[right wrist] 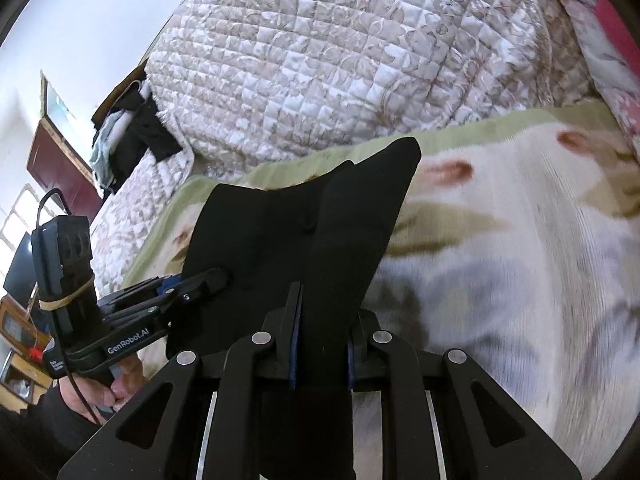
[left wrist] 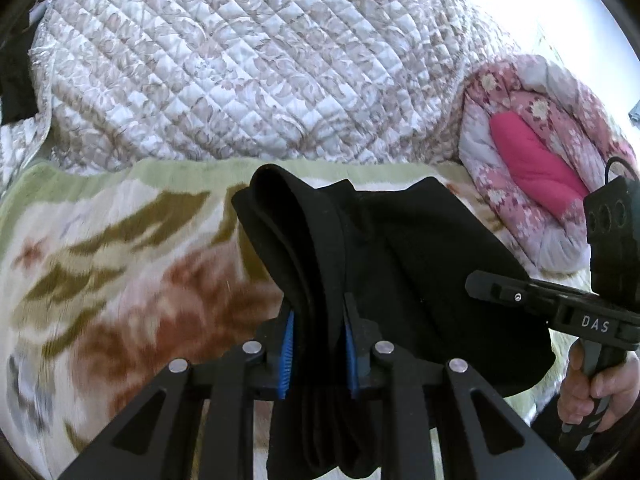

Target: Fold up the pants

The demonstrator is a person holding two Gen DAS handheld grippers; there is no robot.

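Note:
Black pants [left wrist: 400, 248] hang lifted above a floral blanket [left wrist: 120, 264], stretched between my two grippers. My left gripper [left wrist: 319, 344] is shut on a bunched edge of the cloth, which runs between its blue pads [left wrist: 289, 354]. In the right wrist view the pants [right wrist: 280, 232] spread out ahead, and my right gripper [right wrist: 322, 340] is shut on a thick fold of them. The left gripper [right wrist: 224, 278] also shows there at the left, biting the other edge. The right gripper's body [left wrist: 560, 308] enters the left wrist view from the right.
A quilted bedspread [left wrist: 240, 60] covers the bed beyond the blanket. A rolled pink floral duvet [left wrist: 532, 160] lies at the right. Dark clothes [right wrist: 132, 136] are piled at the bed's far left corner, with wooden furniture [right wrist: 56, 160] behind. A hand [left wrist: 596, 392] holds the right gripper's handle.

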